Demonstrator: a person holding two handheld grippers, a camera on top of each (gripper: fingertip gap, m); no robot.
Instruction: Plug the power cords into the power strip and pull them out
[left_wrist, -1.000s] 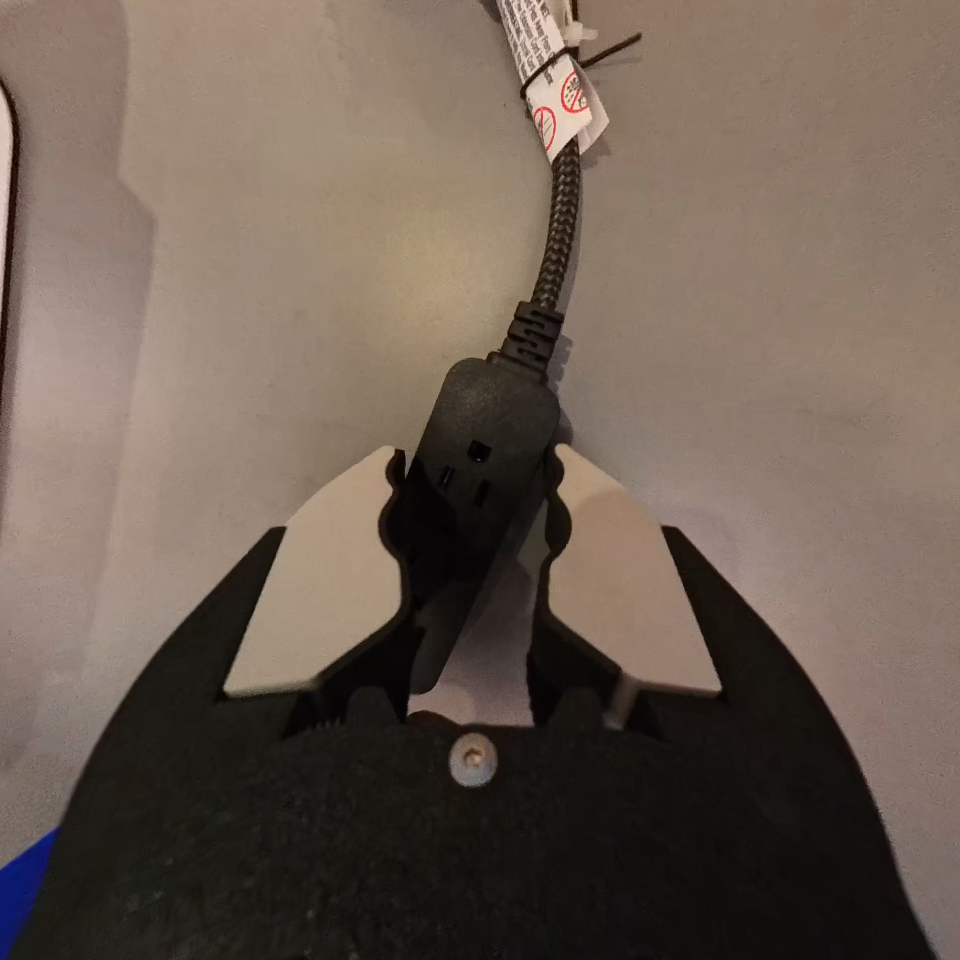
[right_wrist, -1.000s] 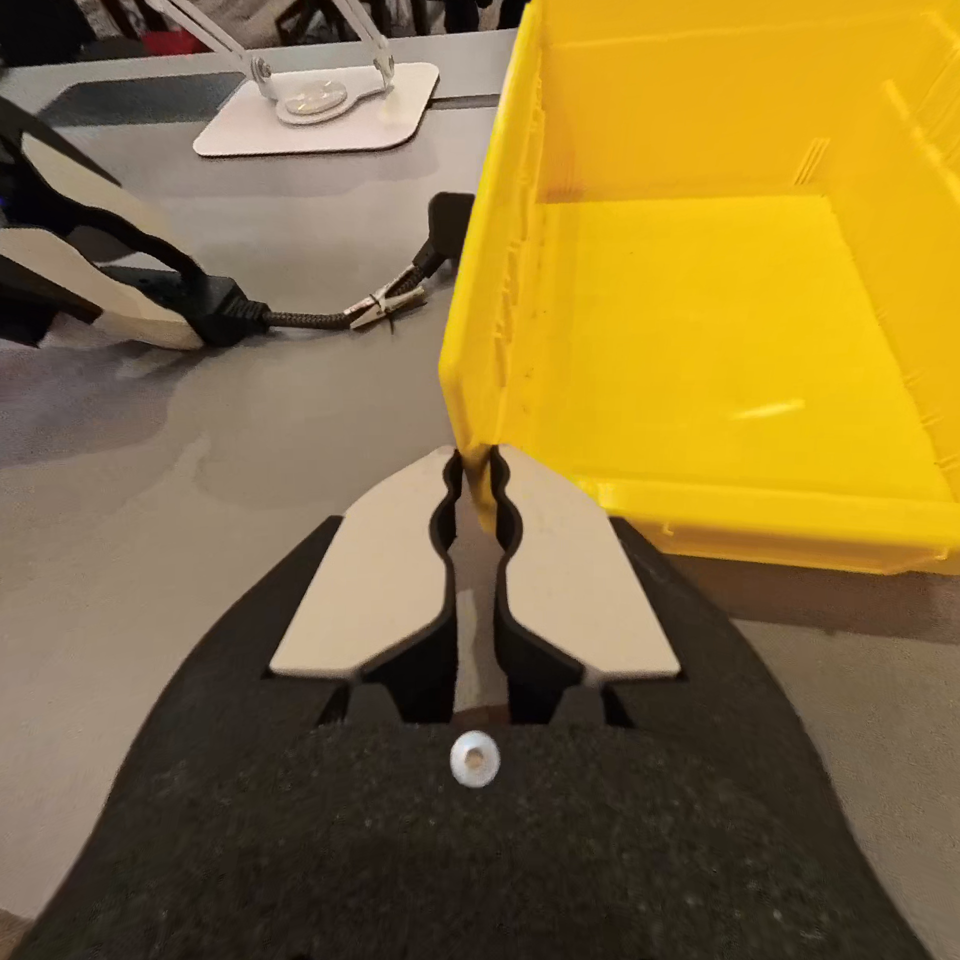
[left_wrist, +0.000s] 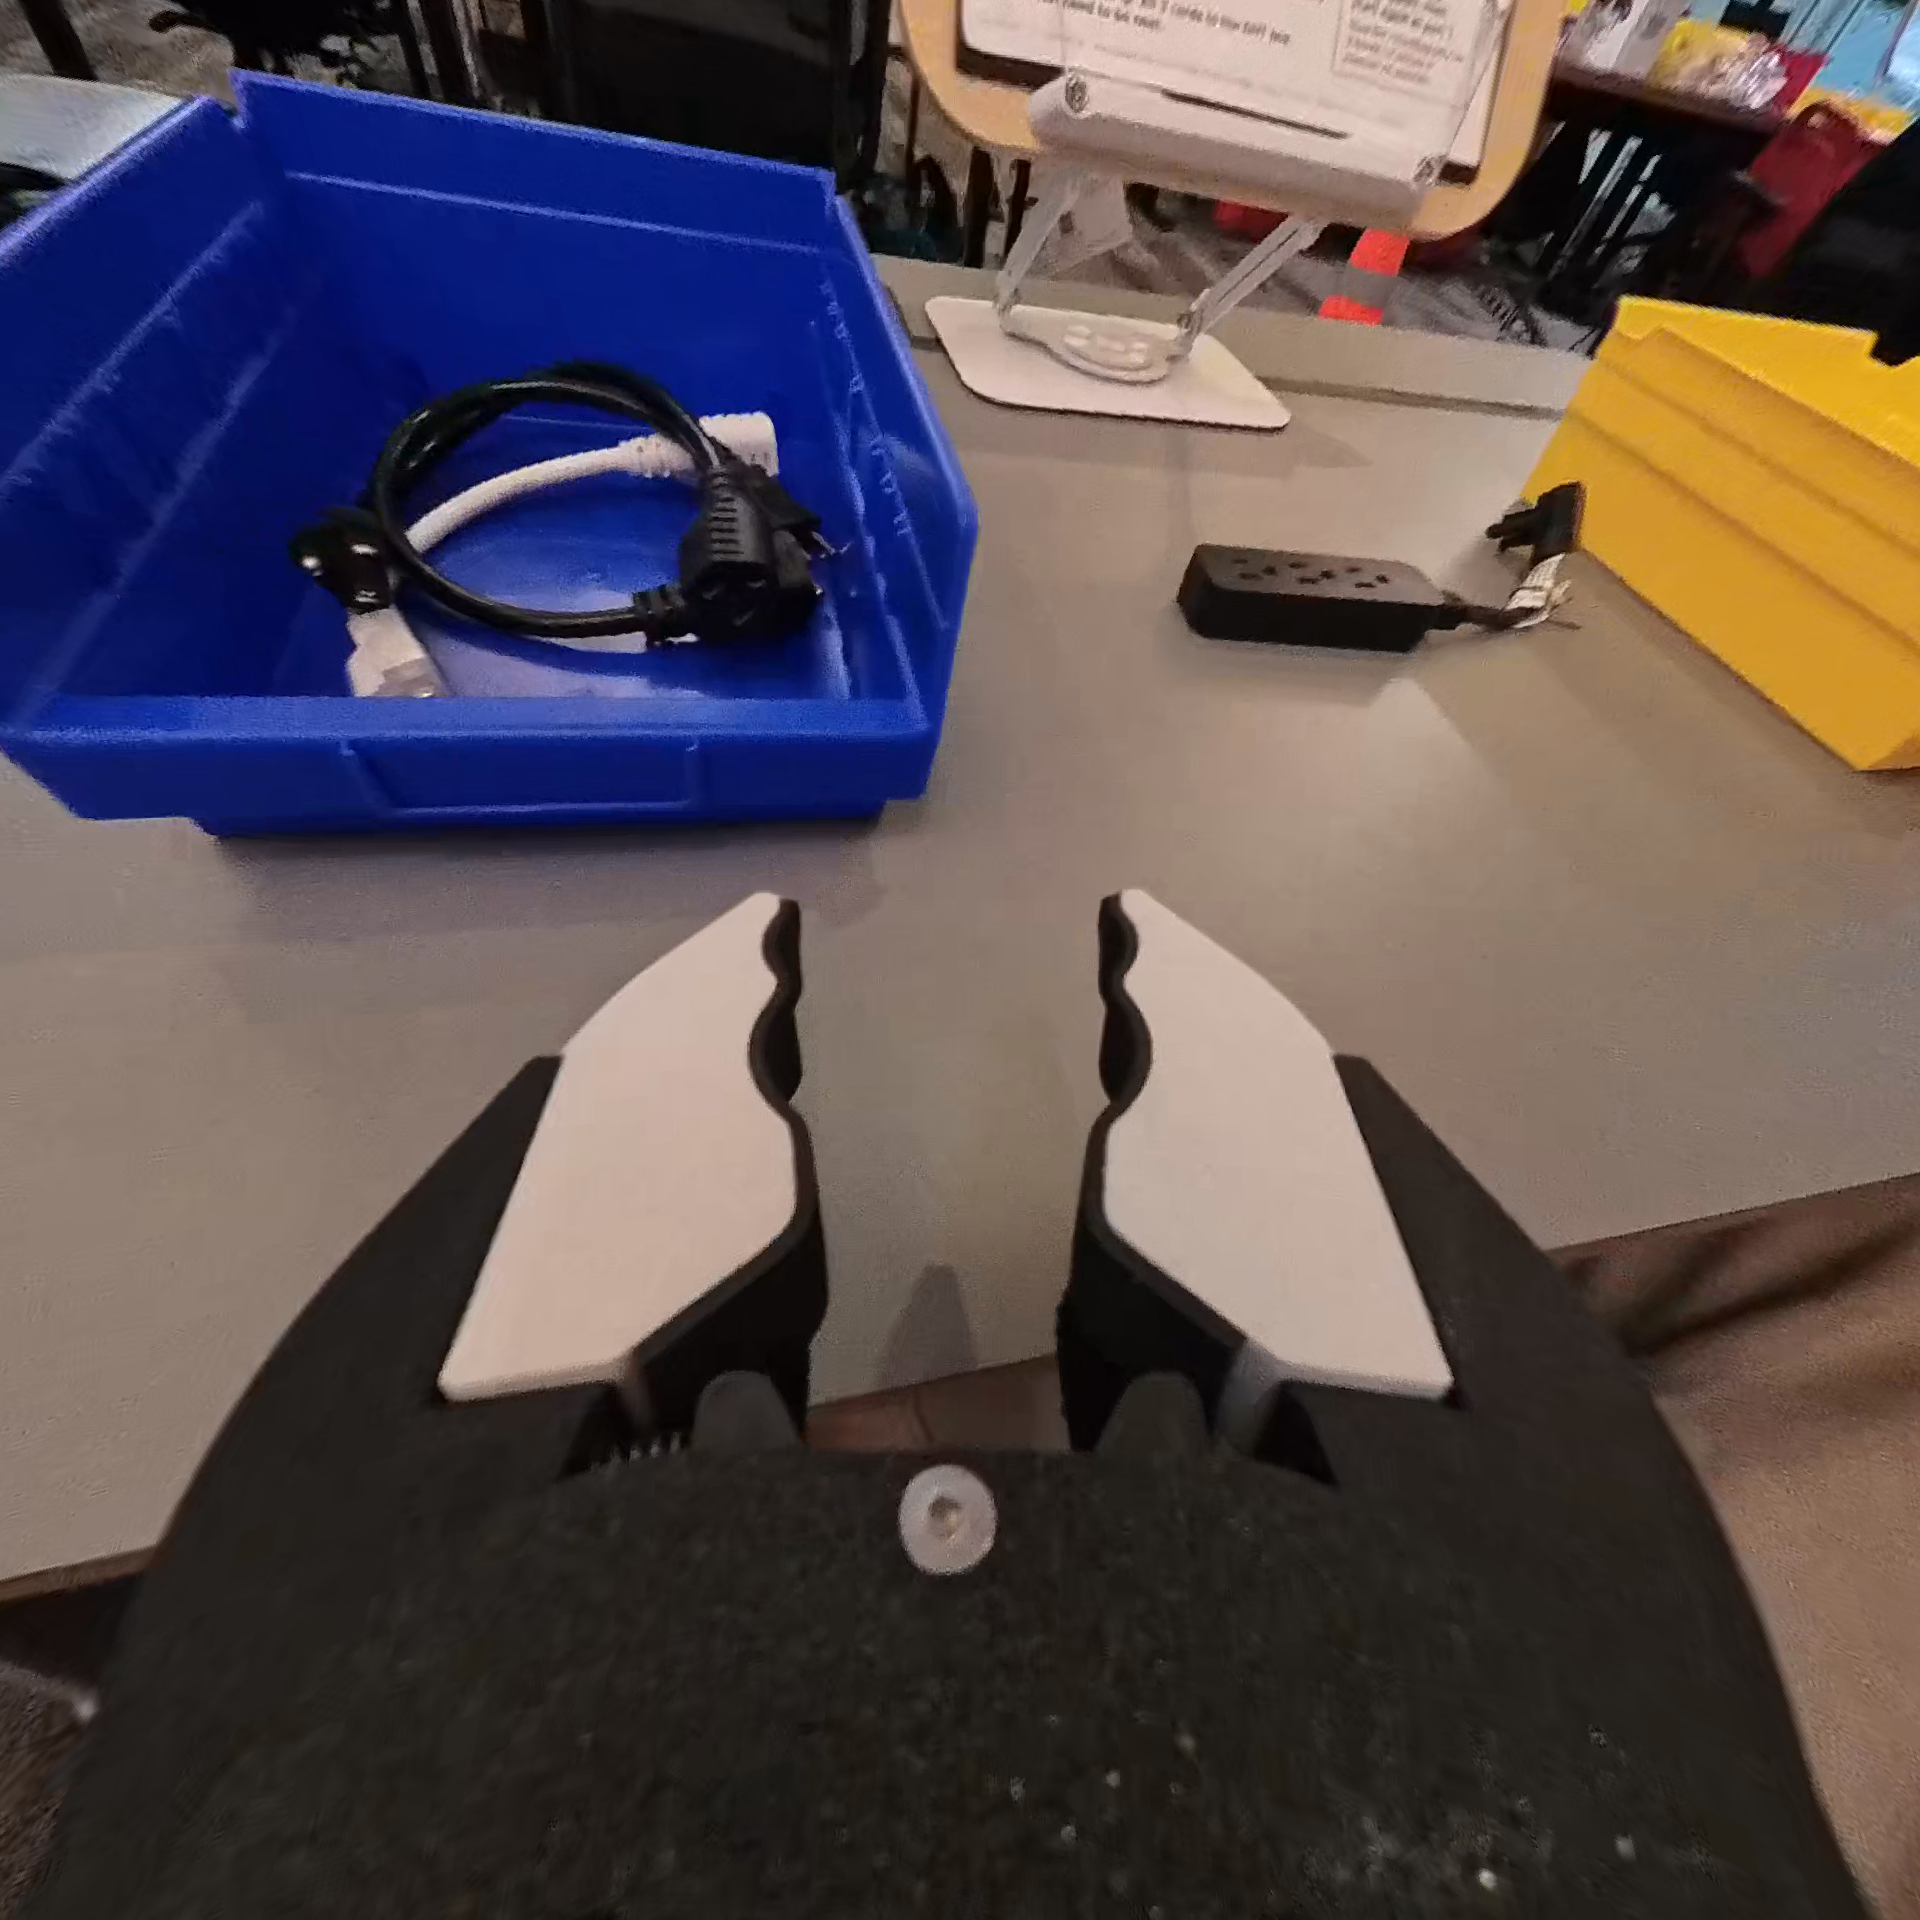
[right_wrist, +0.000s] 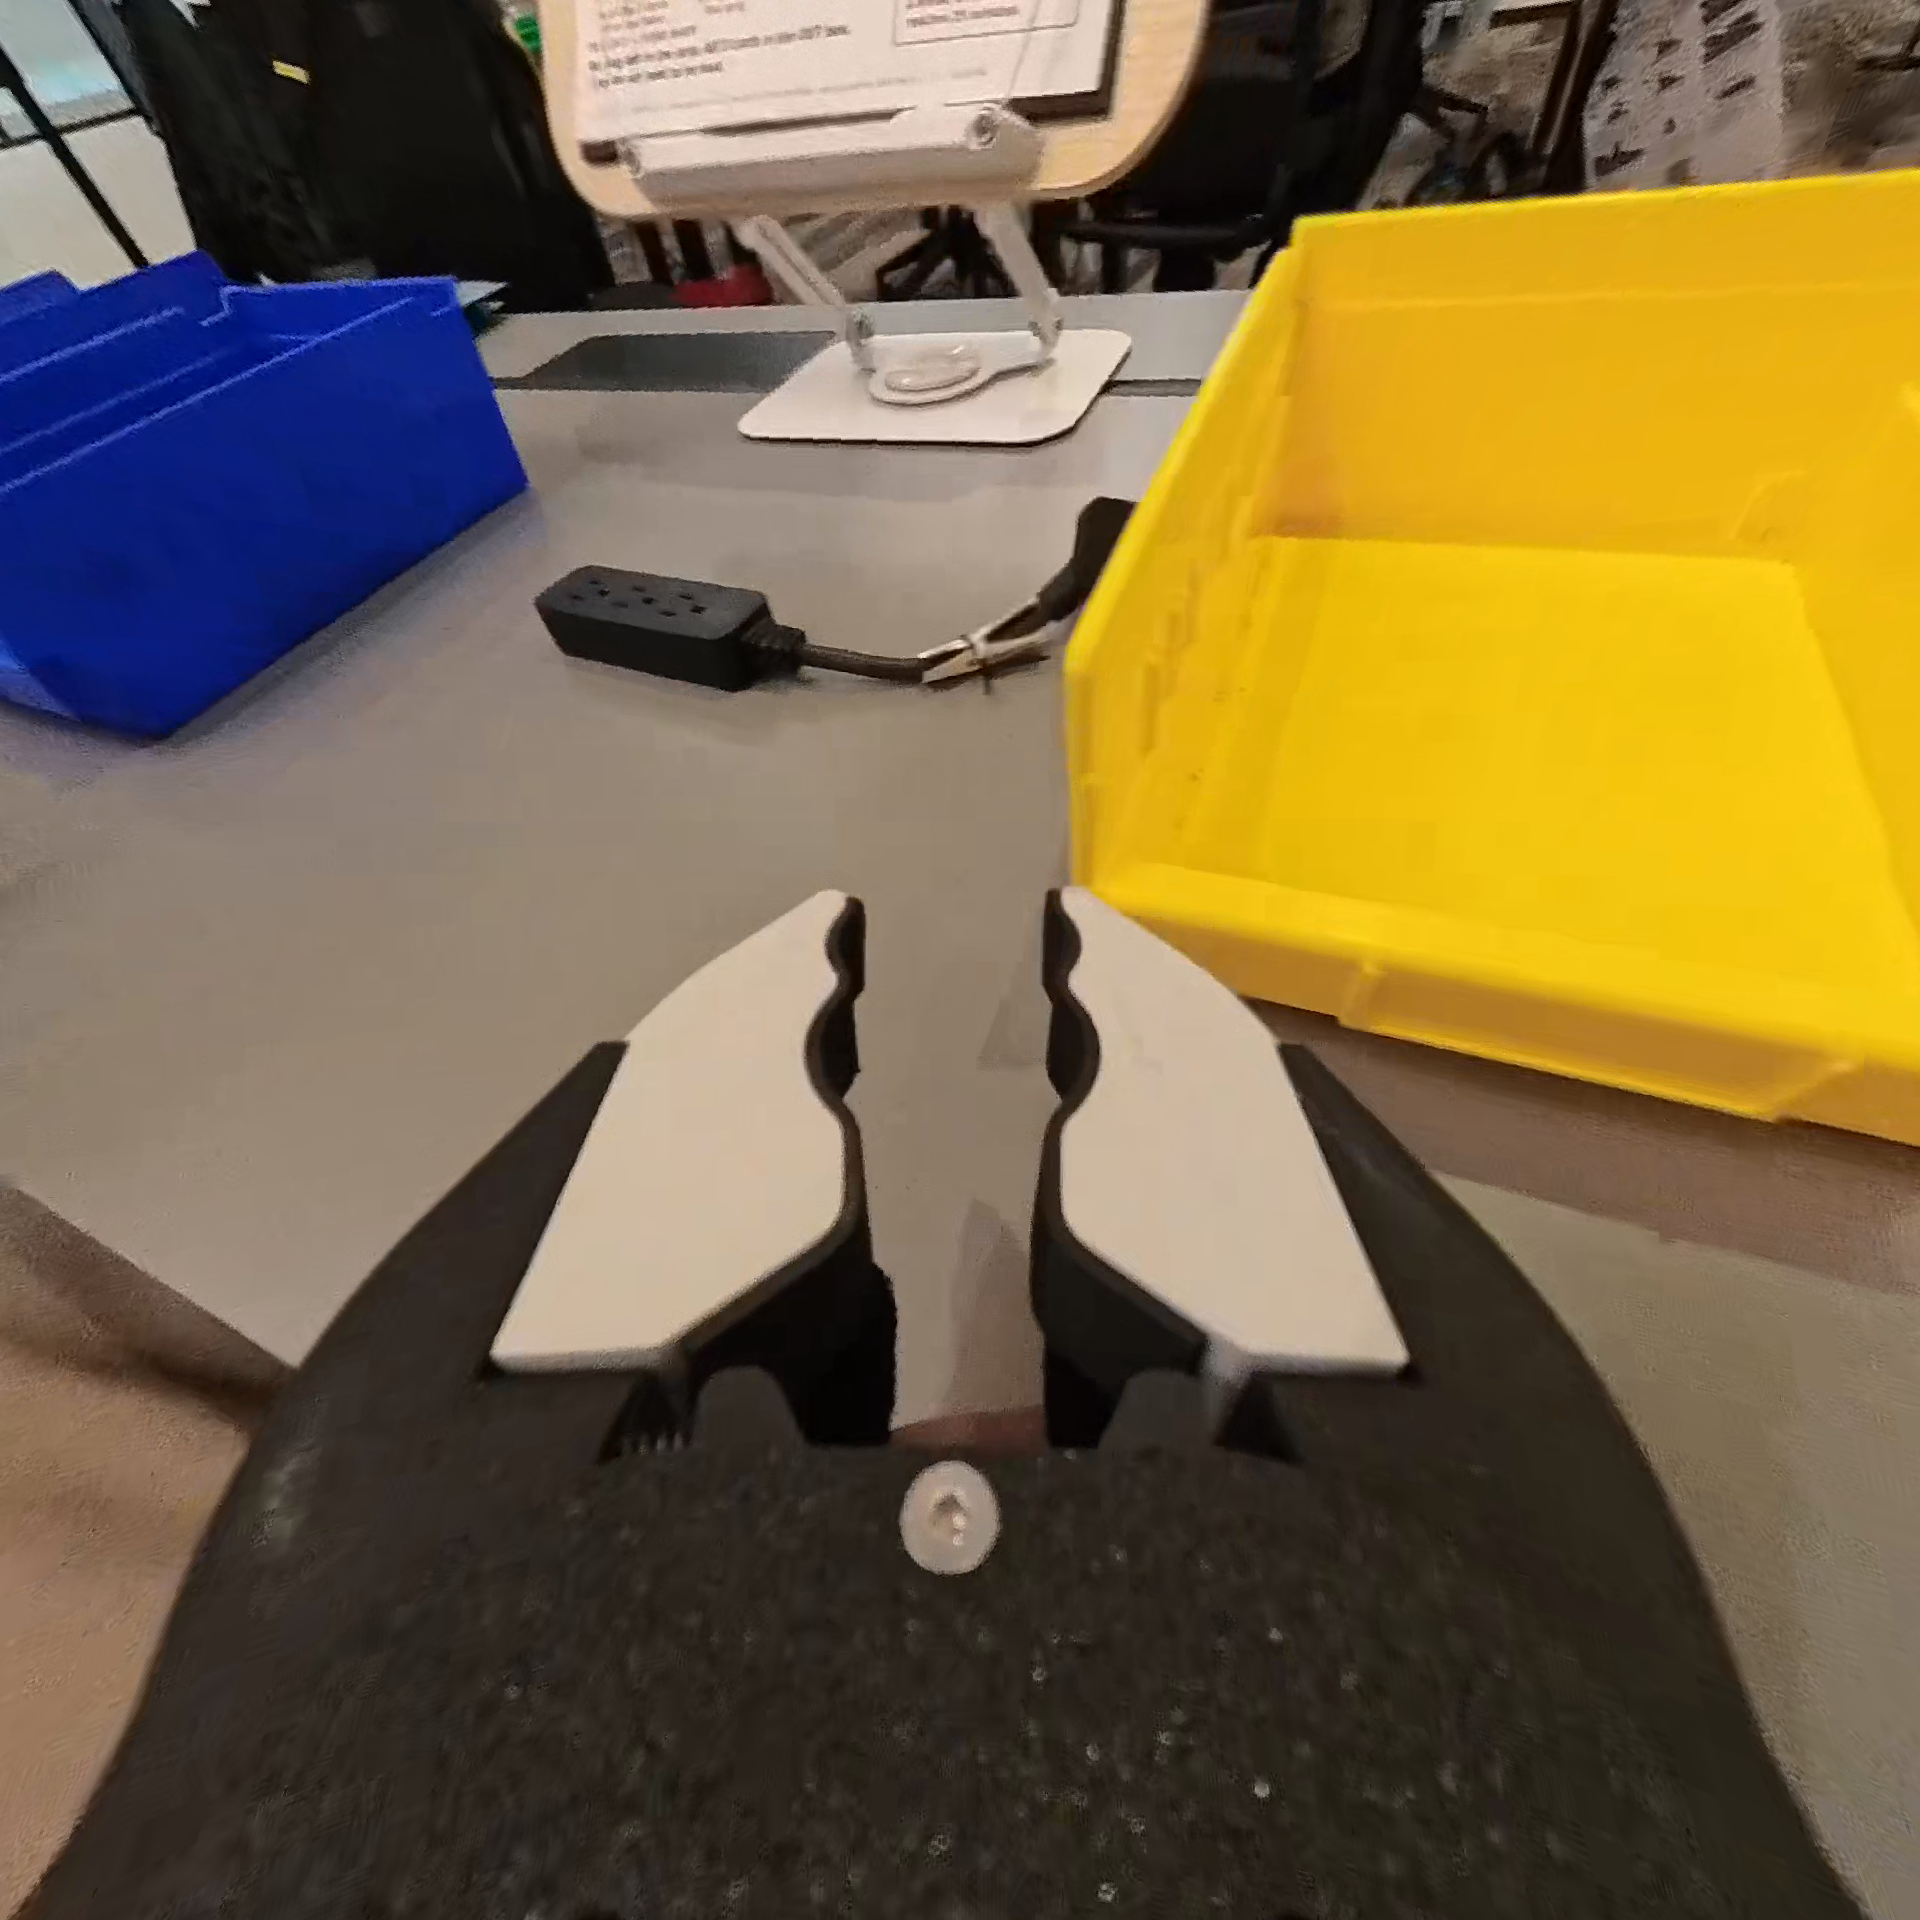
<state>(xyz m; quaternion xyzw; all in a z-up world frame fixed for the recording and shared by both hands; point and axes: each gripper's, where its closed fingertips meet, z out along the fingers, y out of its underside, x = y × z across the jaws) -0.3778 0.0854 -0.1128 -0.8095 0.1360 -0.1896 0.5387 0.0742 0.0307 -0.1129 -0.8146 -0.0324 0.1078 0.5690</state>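
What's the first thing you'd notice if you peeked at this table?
The bright bins: a blue bin on the left holding a tangle of black and white cords, and an empty yellow bin on the right. Between them a black power strip lies on the grey table with nothing plugged in. Up close, each view shows its own claw open and empty: the left claw and the right claw.

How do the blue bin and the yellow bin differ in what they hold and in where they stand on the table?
The blue bin holds cords, a black cord and a white cord; the yellow bin shows a bare floor with nothing in it. The blue bin stands left of the power strip, the yellow bin right of it. The strip's own plug lies by the yellow bin, not the blue one. Both are open plastic bins on the grey table.
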